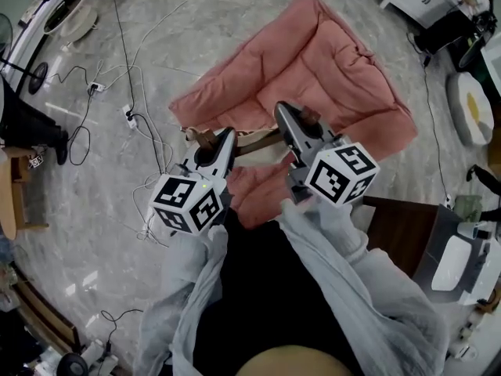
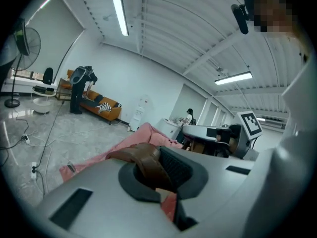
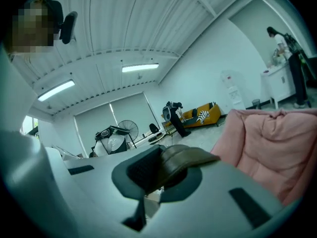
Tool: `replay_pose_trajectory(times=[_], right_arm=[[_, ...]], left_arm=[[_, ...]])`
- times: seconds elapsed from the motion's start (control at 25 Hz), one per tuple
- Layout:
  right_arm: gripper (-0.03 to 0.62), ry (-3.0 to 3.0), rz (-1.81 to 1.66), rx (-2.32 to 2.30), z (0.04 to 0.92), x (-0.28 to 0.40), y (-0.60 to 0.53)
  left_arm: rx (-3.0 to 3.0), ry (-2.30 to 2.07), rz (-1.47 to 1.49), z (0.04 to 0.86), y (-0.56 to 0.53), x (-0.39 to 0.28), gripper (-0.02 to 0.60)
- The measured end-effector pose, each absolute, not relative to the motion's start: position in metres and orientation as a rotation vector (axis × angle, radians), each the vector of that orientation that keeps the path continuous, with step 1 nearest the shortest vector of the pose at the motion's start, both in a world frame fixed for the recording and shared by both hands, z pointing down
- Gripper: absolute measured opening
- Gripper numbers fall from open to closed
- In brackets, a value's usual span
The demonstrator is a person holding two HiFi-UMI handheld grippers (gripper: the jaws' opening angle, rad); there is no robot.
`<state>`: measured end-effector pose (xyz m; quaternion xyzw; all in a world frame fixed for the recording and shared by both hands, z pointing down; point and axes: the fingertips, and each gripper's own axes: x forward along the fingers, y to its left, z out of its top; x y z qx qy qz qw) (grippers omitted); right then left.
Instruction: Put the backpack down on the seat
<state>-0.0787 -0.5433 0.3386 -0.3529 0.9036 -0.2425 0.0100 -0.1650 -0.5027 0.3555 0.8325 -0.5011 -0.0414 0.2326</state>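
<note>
The seat (image 1: pixel 313 61) is a soft, quilted pink cushion chair with puffy raised sides. It lies on a glossy grey marble-look floor (image 1: pixel 102 178), at twelve to one o'clock from the grippers. The left gripper (image 1: pixel 220 138) is clamped tight on the flat brown leather left strap (image 1: pixel 205 139). The right gripper (image 1: pixel 283 114) pinches the matching right strap (image 1: pixel 310 117). Between them a pale patterned edge of the backpack (image 1: pixel 254 139) shows over the seat's six o'clock rim. The rest of the backpack is hidden.
</note>
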Motion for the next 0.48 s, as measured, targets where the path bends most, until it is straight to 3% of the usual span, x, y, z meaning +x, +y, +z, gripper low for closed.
replay_pose_trajectory(times=[0.28, 0.48], right_arm=[[0.006, 2.835, -0.902, -1.211, 0.413, -0.074, -0.56], [0.006, 2.779, -1.279, -1.348, 0.522, -0.025, -0.517]], left_arm=[[2.18, -1.23, 0.009, 0.447, -0.509, -0.146, 0.014], [1.986, -1.078, 0.136, 0.554, -0.476, -0.101, 0.014]])
